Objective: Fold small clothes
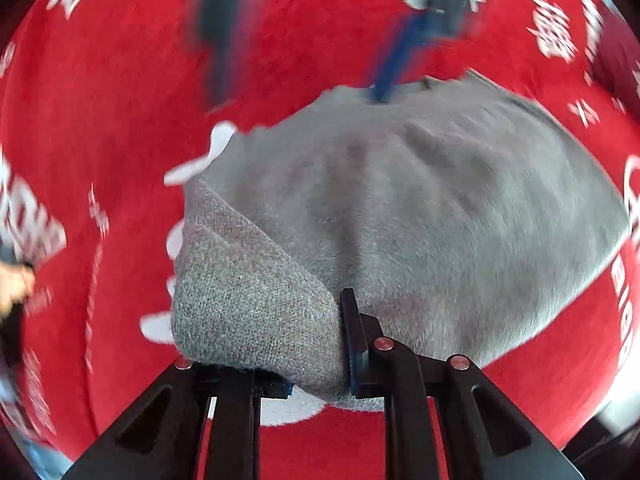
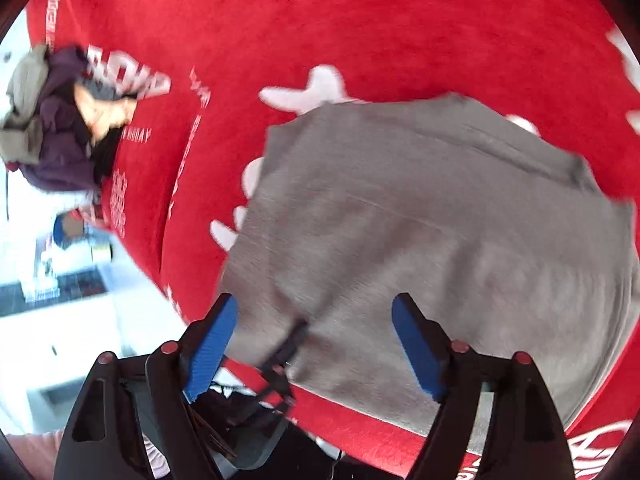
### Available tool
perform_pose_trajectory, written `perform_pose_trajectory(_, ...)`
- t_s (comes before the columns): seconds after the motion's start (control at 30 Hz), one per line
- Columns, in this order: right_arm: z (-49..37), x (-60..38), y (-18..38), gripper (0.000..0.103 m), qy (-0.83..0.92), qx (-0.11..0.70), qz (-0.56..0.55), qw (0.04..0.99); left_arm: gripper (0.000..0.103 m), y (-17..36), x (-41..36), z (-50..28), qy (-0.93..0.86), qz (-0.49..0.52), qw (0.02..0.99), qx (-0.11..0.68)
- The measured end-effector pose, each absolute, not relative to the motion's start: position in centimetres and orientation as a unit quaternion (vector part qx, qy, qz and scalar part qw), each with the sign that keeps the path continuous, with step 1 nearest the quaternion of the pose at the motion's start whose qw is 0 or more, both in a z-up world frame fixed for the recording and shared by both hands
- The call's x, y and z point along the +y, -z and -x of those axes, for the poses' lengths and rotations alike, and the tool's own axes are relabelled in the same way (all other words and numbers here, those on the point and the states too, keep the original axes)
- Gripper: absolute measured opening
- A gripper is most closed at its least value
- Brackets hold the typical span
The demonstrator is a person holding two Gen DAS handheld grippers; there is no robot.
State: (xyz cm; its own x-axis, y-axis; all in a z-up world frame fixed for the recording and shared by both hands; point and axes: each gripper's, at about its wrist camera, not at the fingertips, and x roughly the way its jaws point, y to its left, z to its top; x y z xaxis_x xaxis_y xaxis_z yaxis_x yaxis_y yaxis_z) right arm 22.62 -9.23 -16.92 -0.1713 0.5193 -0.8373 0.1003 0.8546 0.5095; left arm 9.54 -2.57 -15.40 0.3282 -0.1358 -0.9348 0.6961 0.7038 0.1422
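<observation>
Over the red cloth (image 1: 120, 80), my left gripper (image 1: 316, 376) is pinching the grey garment's (image 1: 420, 208) corner mid-fold; my right gripper (image 2: 312, 344) is hovering wide open, holding nothing, needing an edge next.

Both your wrist cameras are looking steeply down, close above the grey garment (image 1: 420, 220) (image 2: 440, 220) on the red cloth (image 1: 120, 100) (image 2: 320, 20).

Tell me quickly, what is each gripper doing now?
Left gripper: shut on the grey garment.
Right gripper: open, holding nothing.
</observation>
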Motion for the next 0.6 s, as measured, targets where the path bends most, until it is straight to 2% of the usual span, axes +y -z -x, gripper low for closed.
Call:
perform_pose_trajectory(0.23, -28.0, -1.2, 19.4, 0.084, -0.212, 0.793, -0.109, 0.561, 0.019, 15.3, -2.5, -8.6, 0.288, -0.31, 0.77, 0.478)
perform_pose_trajectory(0.4, -28.5, 3.8, 22.5, 0.084, -0.218, 0.831, -0.012, 0.511, 0.019, 15.5, -2.3, -8.3, 0.294, -0.32, 0.773, 0.463)
perform_pose_trajectory(0.6, -28.5, 7.4, 24.9, 0.084, -0.208, 0.844, 0.051, 0.492, 0.019, 15.7, -2.2, -7.9, 0.305, -0.34, 0.771, 0.443)
